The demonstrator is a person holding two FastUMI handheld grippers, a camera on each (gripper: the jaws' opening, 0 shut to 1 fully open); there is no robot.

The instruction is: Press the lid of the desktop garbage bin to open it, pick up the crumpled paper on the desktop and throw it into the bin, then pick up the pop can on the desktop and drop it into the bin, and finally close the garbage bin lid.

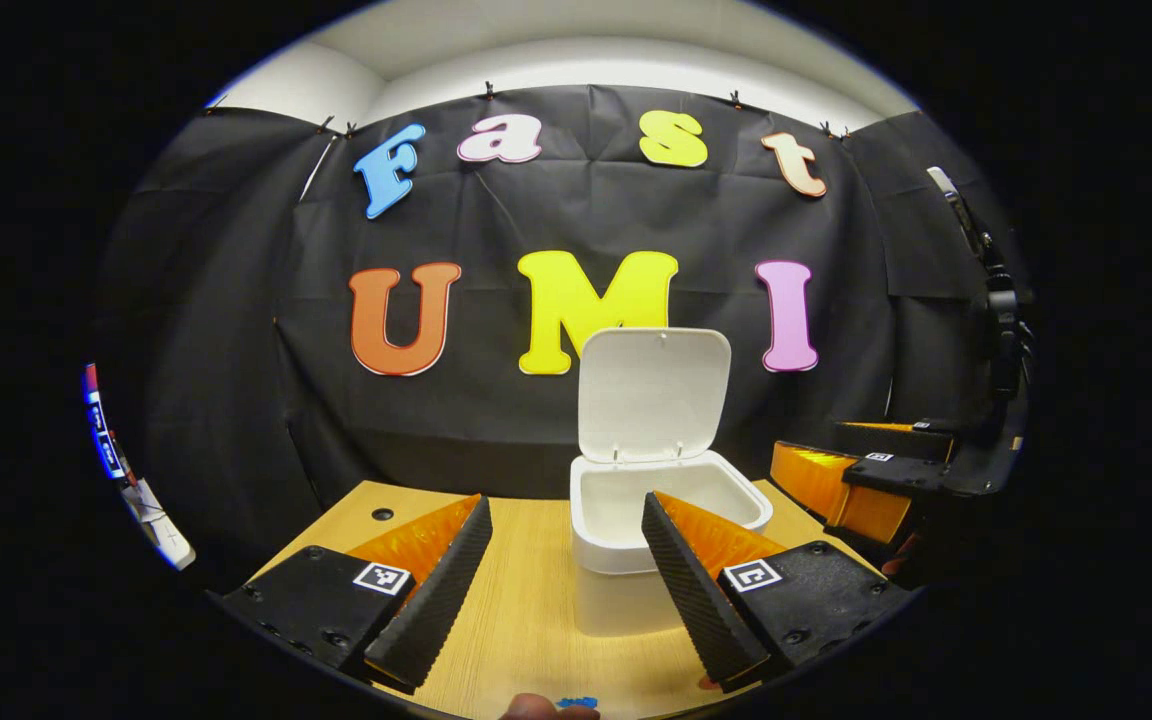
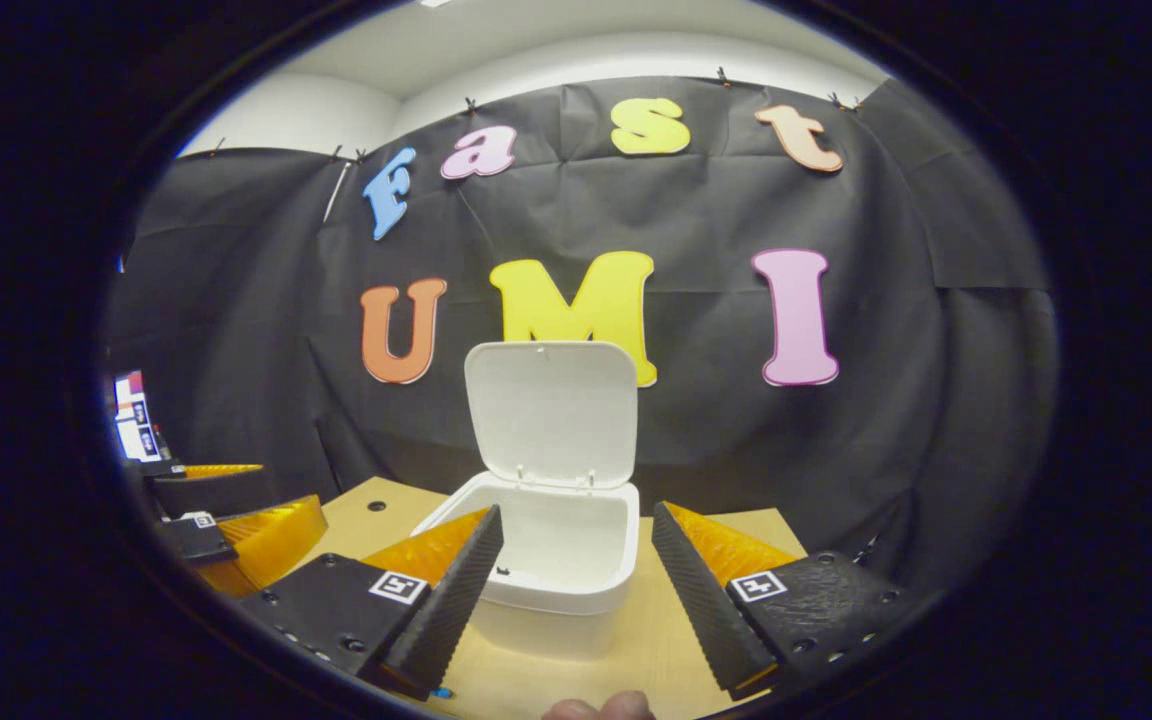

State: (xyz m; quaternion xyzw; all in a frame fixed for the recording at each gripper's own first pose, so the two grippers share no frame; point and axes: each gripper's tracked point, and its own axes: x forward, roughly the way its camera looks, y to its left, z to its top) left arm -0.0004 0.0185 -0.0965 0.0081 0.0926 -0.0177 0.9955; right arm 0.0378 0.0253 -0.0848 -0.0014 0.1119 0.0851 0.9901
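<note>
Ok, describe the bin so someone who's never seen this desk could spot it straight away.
Start at the wooden desk in front of the black cloth wall. Near its back edge stands the garbage bin, a small white rounded box. Its hinged lid stands upright, open, against the cloth.

Left gripper [image 1: 566, 585] and right gripper [image 2: 576, 590] hover level, jaws apart.

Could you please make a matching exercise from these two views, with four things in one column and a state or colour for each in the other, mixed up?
Things:
1. bin lid
2. left gripper
3. table
4. bin body

States or colours:
a. light wood
b. standing upright, swung open
c. white, with its top uncovered
d. fingers apart, holding nothing

Pairs: 1-b, 2-d, 3-a, 4-c
</note>
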